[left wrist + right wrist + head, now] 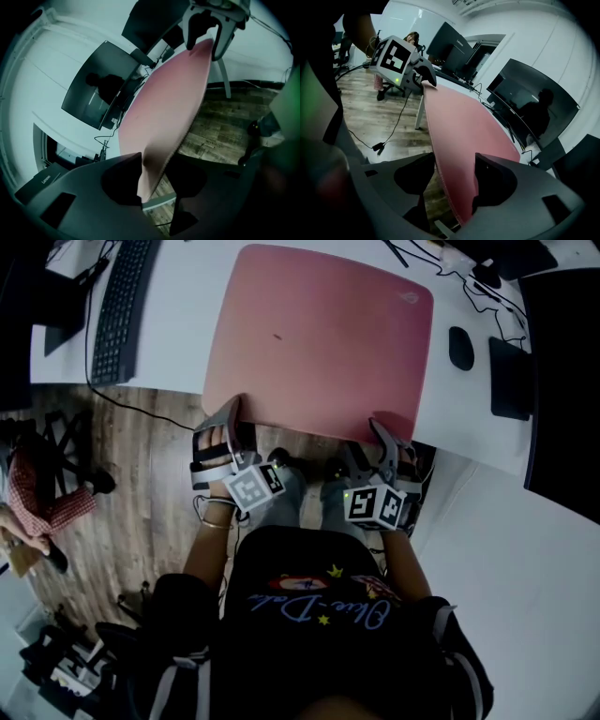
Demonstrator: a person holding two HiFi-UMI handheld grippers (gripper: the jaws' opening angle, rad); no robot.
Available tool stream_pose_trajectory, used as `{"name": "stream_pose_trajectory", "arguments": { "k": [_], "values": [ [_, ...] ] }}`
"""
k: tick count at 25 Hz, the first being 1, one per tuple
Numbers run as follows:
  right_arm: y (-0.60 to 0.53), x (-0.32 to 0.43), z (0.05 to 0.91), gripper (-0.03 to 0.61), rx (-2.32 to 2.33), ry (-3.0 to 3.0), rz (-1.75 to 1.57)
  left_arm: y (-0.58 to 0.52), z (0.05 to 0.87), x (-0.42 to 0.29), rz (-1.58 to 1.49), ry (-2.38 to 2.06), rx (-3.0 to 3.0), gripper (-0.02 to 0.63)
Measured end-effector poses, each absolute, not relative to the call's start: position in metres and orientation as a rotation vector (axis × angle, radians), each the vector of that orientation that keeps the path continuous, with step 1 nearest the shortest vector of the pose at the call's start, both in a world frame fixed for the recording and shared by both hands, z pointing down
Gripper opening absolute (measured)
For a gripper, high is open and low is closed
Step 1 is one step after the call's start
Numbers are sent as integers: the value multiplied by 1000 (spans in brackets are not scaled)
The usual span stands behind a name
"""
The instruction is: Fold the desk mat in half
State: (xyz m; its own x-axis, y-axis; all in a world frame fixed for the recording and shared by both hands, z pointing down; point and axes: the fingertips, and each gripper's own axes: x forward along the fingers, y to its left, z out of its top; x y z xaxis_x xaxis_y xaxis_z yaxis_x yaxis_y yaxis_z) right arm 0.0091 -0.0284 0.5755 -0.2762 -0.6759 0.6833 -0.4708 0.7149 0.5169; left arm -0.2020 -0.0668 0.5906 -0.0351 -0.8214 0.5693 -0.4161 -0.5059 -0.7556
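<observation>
Head view: desk mat, pink, lies spread on the white desk, between the keyboard at the left and the mouse at the right. Its near edge reaches the desk's front edge, above the wood floor. The mat is unfolded, a single layer

My left gripper sits at the mat's near left corner and my right gripper at the near right corner, each with its marker cube turned up toward me

Left gripper view: my jaws are narrowed onto the corner of the mat. The sheet fills the gap, with a pad against each face, so I read this as a grip. The right gripper shows at the far corner of the same edge. A dark curved monitor stands behind the mat

Right gripper view: my jaws stand wide. The mat runs between them and rests against the right-hand pad, with slack on the other side, so this is not a clamp. The left gripper is at the far corner
</observation>
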Motion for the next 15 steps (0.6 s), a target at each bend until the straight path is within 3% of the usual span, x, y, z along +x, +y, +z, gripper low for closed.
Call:
{"name": "stream_pose_trajectory", "arguments": {
  "k": [2, 3, 10, 15],
  "values": [
    [-28, 10, 574, 241, 901, -1921, -256, -67, 583, -200, -1500, 1301, -1898, 56],
    [-27, 11, 574, 241, 913, -1919, -252, -68, 580, -200, -1485, 1301, -1906, 42],
    [-23, 18, 570, 190, 965, -1886, -241, -74, 558, -195, -1438, 1290, -2067, 26],
    [-19, 16, 559, 58, 976, -1899, -255, -81, 538, -189, -1376, 1286, -2148, 26]
  ]
}}
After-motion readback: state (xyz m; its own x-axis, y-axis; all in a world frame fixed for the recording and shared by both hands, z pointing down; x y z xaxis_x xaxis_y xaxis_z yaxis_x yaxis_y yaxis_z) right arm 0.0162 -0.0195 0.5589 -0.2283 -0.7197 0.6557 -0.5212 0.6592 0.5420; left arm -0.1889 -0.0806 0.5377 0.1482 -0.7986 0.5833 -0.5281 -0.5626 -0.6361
